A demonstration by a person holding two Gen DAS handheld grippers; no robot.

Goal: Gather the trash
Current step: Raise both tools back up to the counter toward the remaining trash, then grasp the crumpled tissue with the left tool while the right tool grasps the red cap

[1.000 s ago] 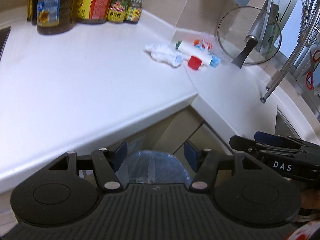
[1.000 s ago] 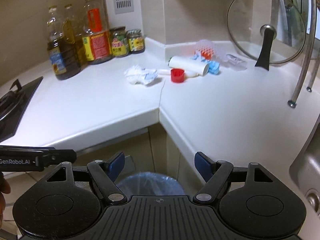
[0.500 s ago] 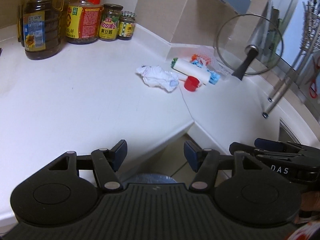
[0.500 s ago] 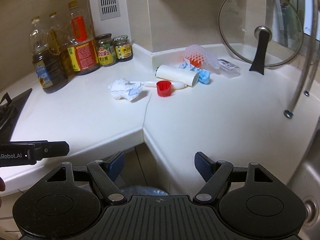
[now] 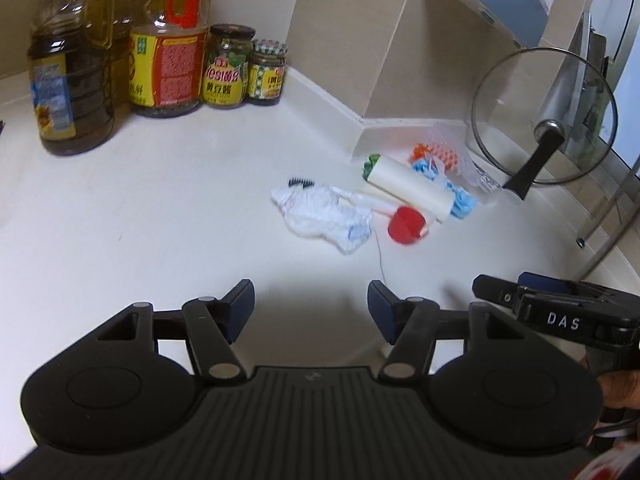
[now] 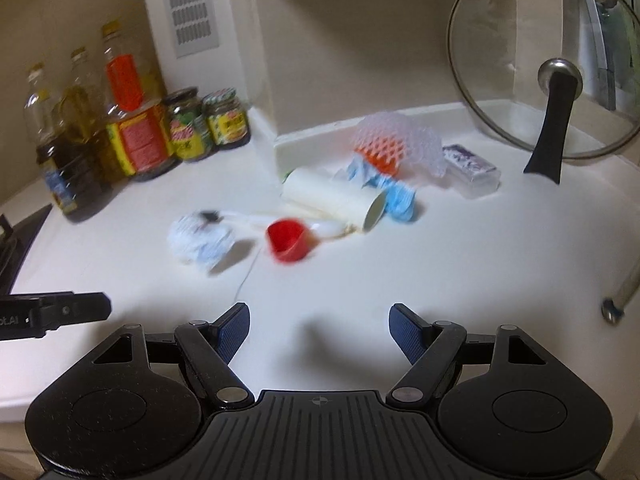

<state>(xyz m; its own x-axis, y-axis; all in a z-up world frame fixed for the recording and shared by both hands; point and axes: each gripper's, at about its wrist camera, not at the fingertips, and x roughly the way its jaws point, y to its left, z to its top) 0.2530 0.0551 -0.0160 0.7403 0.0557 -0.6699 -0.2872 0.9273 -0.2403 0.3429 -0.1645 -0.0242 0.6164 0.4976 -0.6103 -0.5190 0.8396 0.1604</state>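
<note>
The trash lies in a loose cluster in the inner corner of the white counter (image 5: 140, 220), ahead of both grippers and well apart from them. Nearest us is a crumpled paper wad (image 5: 324, 214), which we judge light and soft; it should give under the pads, so we would pinch it across its bulk rather than at a loose edge. Just beside it is a small red cup (image 5: 406, 224) lying on its side, probably light, stiff plastic and likely to roll or skid; taking it across the rim looks safest. Behind it is a cardboard tube (image 5: 408, 188), light and easily crushed, best taken across its middle. A white spoon-like piece (image 6: 320, 227) lies between cup and tube. Farther back are a blue crumpled wrapper (image 6: 398, 198) and foam fruit netting (image 6: 394, 142), white over orange, both very light and springy.

The left gripper (image 5: 311, 304) has its fingers apart with nothing between them, and so does the right gripper (image 6: 319, 326); both hover over bare counter near its front edge.

Around the pile, a small clear box (image 6: 472, 168) sits beside the netting; we cannot tell whether it counts as trash. A glass pot lid (image 6: 548, 60) leans upright against the wall close behind, and a careless reach could knock it over. The oil bottles (image 5: 70, 76) and jars (image 5: 228, 68) stand off to the left, clear of the approach. Nothing blocks the wad or the cup.
</note>
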